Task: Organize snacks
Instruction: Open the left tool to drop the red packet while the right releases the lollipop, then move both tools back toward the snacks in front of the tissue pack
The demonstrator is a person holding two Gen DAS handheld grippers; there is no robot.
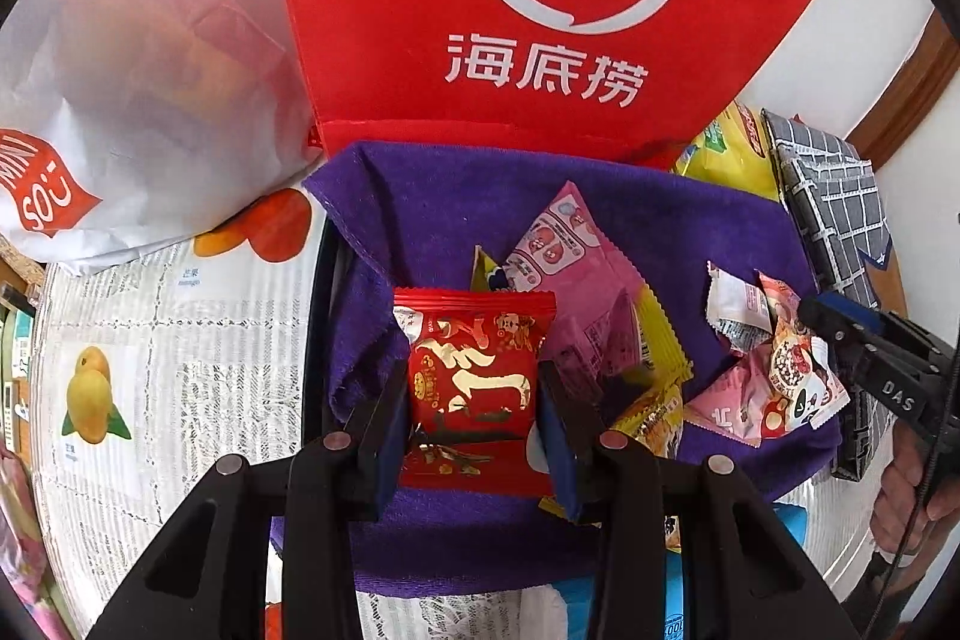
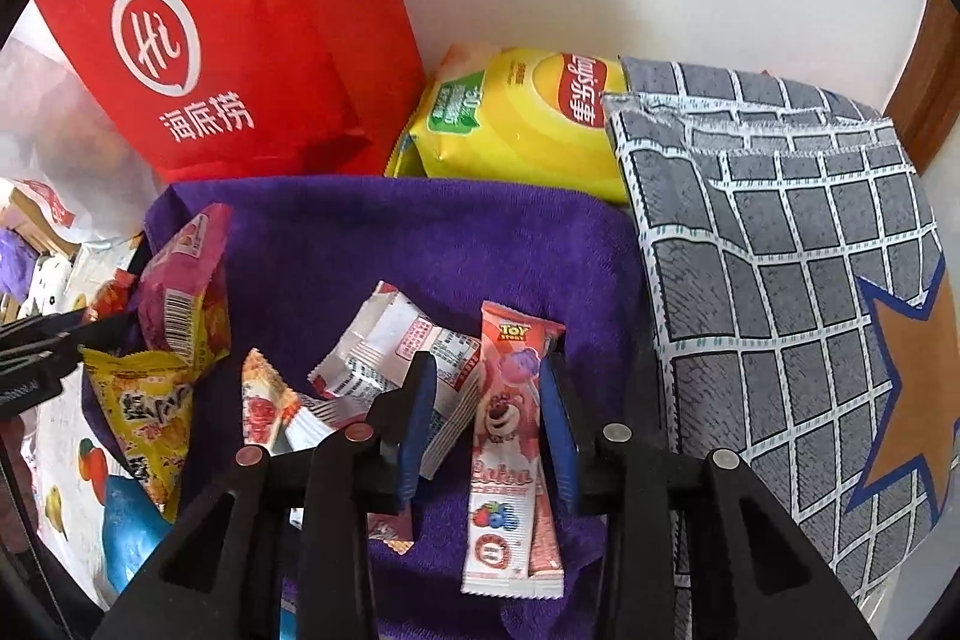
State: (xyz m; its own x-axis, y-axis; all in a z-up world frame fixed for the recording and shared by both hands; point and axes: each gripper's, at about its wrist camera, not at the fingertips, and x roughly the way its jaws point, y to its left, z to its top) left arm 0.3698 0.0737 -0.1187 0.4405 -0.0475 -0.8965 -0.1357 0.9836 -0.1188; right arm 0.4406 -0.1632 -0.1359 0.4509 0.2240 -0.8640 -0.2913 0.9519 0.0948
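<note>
The left tool (image 1: 474, 394) has its two fingers pressed against the sides of a red snack packet (image 1: 474, 376), which stands upright between them above the purple towel (image 1: 420, 208). This packet looks light and puffy, a sealed foil pillow with crimped ends; I judge it will give under pressure and could slide on its glossy skin, so a hold across the middle of its width, as now, seems sounder than a pinch on the thin crimped edge.

The right tool (image 2: 486, 400) is set narrow around a pink wafer stick packet (image 2: 510, 454), a long slim sachet with a bear printed on it. Its fingers sit at either side of the upper half; the blue pad on the right seems to touch the wrapper, but on the left I cannot tell whether there is contact, so whether the grip is closed is not clear. The stick lies lengthwise on the towel, or just above it. It is probably stiff along its length yet brittle inside, so a gentle squeeze near the middle would suit it.

Other snacks lie loose on the towel: a yellow packet (image 2: 150, 412), a pink packet (image 1: 564, 244) and a white wrapper (image 2: 396, 346). Behind stand a red bag (image 2: 240, 16), a yellow chip bag (image 2: 528, 118) and a grey checked pouch (image 2: 780, 244).

Both tools point forward and slightly down over the towel, the left at its near left part, the right toward its right side beside the pouch. The person's right hand (image 1: 912, 484) shows under the right tool's handle.
</note>
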